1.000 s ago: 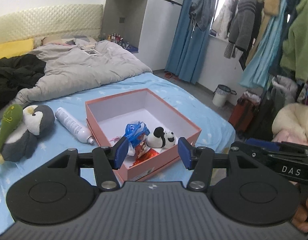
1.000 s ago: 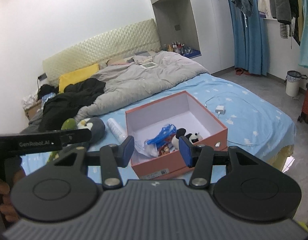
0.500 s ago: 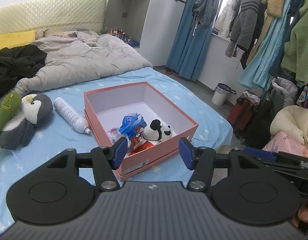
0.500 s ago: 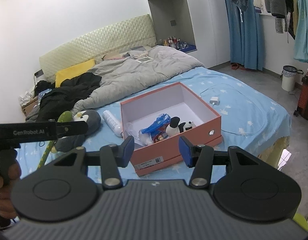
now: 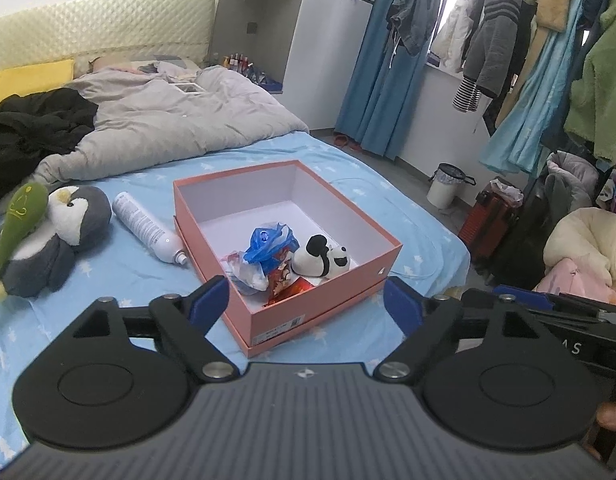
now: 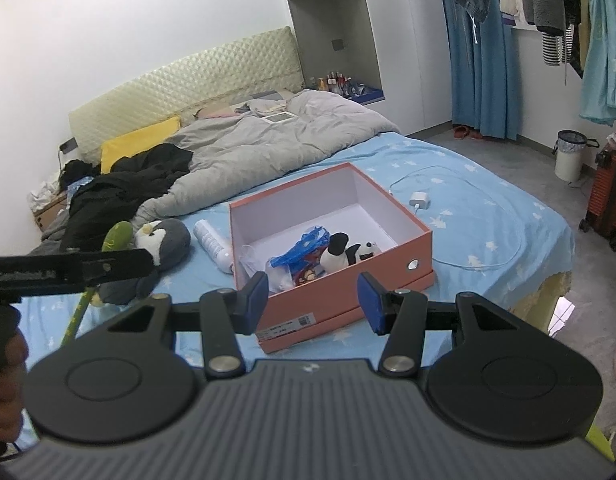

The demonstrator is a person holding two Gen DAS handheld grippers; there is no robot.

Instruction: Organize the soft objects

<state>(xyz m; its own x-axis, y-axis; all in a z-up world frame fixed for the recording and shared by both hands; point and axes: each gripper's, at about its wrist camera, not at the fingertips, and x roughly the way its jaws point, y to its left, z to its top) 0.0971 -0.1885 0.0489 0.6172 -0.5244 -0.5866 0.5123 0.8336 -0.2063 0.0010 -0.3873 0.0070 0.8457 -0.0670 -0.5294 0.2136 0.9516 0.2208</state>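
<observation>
An open pink box (image 5: 328,304) (image 6: 348,304) sits on the blue bed. Inside lie a black-and-white plush panda (image 5: 322,258) (image 6: 346,254), a blue plastic bag (image 5: 267,242) (image 6: 299,248) and a red packet (image 5: 285,284). A grey penguin plush (image 5: 55,232) (image 6: 163,240) with a green soft toy (image 5: 11,224) (image 6: 115,236) lies left of the box. My left gripper (image 5: 305,306) and right gripper (image 6: 312,302) are both open and empty, held above the bed in front of the box.
A white spray can (image 5: 145,230) (image 6: 213,244) lies between penguin and box. A grey duvet (image 5: 167,120), black clothes (image 5: 31,128) and a yellow pillow (image 6: 139,146) are at the bed's head. A charger with cable (image 6: 420,200) lies right of the box. Hanging clothes (image 5: 548,80), a bin (image 5: 446,184).
Both grippers have drawn back and up from the box, so it looks smaller and farther. The left gripper's jaws have opened wider. Nothing on the bed moved.
</observation>
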